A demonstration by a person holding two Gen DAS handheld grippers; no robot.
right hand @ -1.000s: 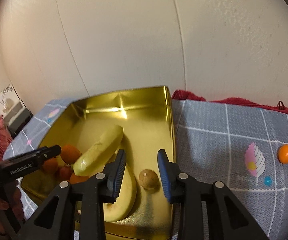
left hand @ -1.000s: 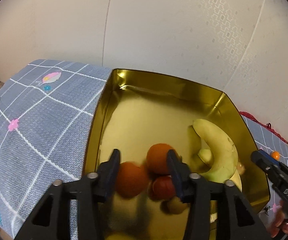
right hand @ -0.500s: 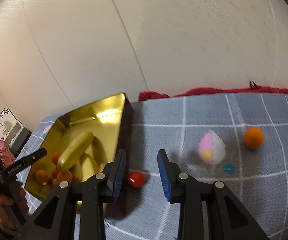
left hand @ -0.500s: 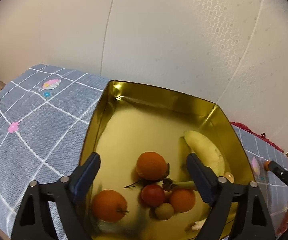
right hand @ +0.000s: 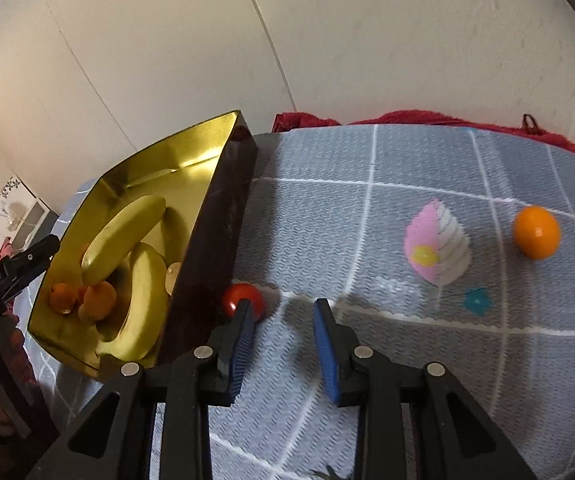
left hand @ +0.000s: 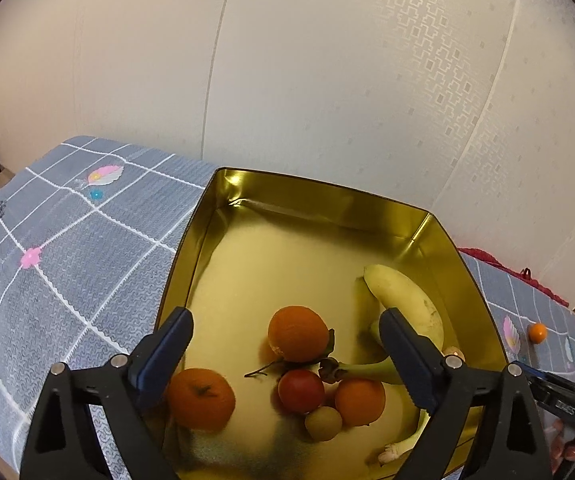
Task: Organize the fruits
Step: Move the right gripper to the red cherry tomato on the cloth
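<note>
Far half of the tray (left hand: 319, 208) lies bare; fruit (left hand: 299, 336) crowds its near end. Tomato (right hand: 243, 300) touches the tray's outer wall.

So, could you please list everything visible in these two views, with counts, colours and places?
Tray: one, gold, on the mat by the wall.
Bananas: two, yellow, right side of the tray.
Oranges in tray: three, orange.
Red fruit in tray: one, among the oranges.
Small tan fruits: two, in the tray.
Red fruit on mat: one, beside the tray's outer wall.
Orange on mat: one, far right.
Mat: one, grey checked.
Red cloth: one, behind the mat.
Left gripper: open, above the tray.
Right gripper: open, above the mat.
</note>
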